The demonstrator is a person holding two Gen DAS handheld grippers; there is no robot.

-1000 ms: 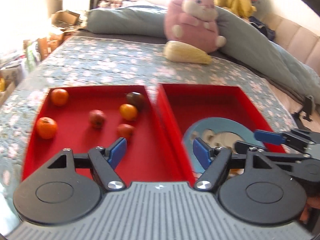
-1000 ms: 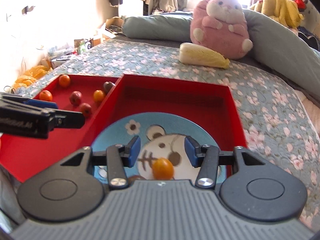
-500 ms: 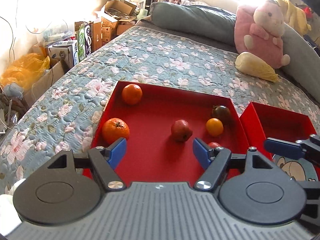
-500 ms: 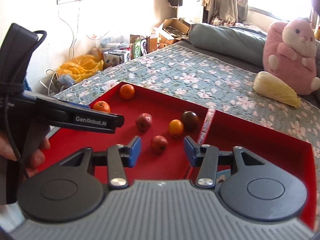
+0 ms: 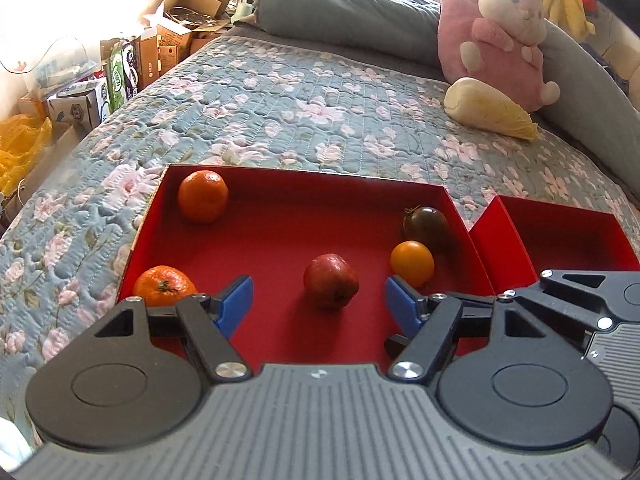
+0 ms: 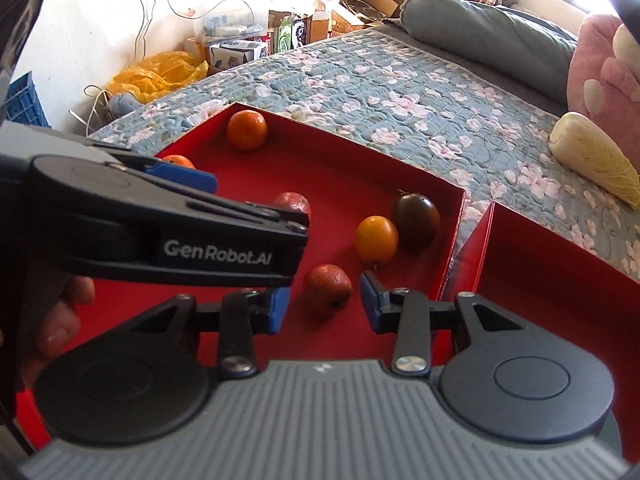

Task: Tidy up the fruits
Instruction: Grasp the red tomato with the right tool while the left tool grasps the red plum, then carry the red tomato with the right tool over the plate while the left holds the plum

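Over the left red tray (image 5: pixel 280 236), both hand-held grippers hang wide open: left (image 5: pixel 319 303) facing one red fruit (image 5: pixel 330 281), right (image 6: pixel 324 307) facing another (image 6: pixel 327 289).

Left gripper (image 5: pixel 319 305): black body, 2 blue-padded fingers (image 5: pixel 236 303) spread wide, nothing between them.
Right gripper (image 6: pixel 323 309): same build, fingers (image 6: pixel 370 307) parted, just beside the left.

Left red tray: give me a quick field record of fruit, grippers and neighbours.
tray: left red tray on the floral quilt
fruit seen: two tangerines, two red fruits, yellow tomato, dark tomato
left gripper: open, empty
right gripper: open, lined up with the near red fruit
neighbour: right red tray
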